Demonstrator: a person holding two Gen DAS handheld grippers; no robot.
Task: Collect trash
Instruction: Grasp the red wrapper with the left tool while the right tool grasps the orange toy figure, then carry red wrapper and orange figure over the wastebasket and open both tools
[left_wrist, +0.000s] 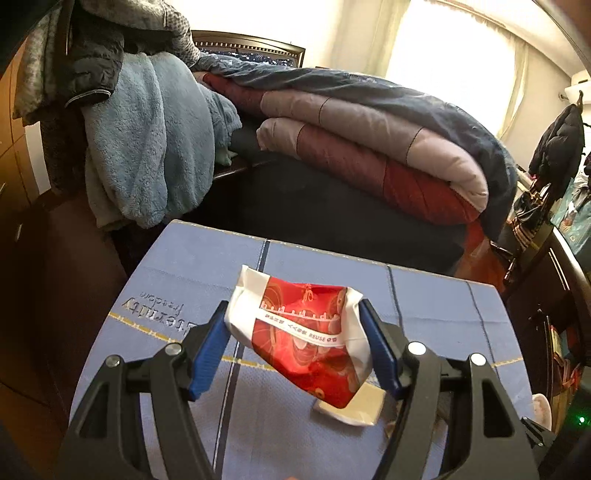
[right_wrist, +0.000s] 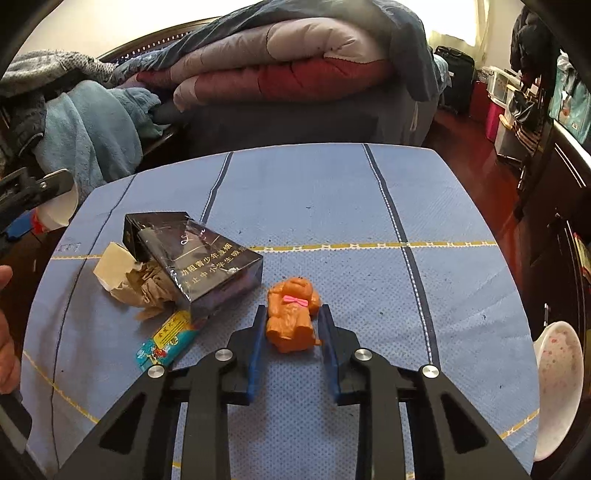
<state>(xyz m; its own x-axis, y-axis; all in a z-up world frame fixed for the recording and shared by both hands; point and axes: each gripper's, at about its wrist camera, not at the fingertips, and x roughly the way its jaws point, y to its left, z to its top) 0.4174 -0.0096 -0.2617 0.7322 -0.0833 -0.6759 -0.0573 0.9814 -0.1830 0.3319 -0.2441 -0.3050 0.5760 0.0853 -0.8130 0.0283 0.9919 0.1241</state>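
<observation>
The tabletop (right_wrist: 314, 192) carried a blue quilted cloth with dark stripes and a yellow stitched line, soft and a little dimpled. On its left part lay the loose trash: a dark glossy cigarette box (right_wrist: 195, 258) wrapped in crinkled clear film, lying flat with its long side running from the far left toward the near right; crumpled brown paper (right_wrist: 147, 288) touching its near left edge; and a small flat blue and yellow wrapper (right_wrist: 166, 341) just in front of it.

The left tongs (left_wrist: 295, 347) pinched a red and white packet (left_wrist: 306, 339) by its two short ends, its long axis crosswise between the blue pads, and it hung clear above the cloth; the printed plastic looked thin and puckered.

The right tongs (right_wrist: 291, 332) stood narrowed around an orange toy dog (right_wrist: 291, 314) with a pink bow, a lumpy moulded figure lying straight ahead between the pads, head away from them. The left pad touched it; at the right pad I could not tell contact. The remaining trash lay to the left of these tongs, nearer the left hand.
</observation>
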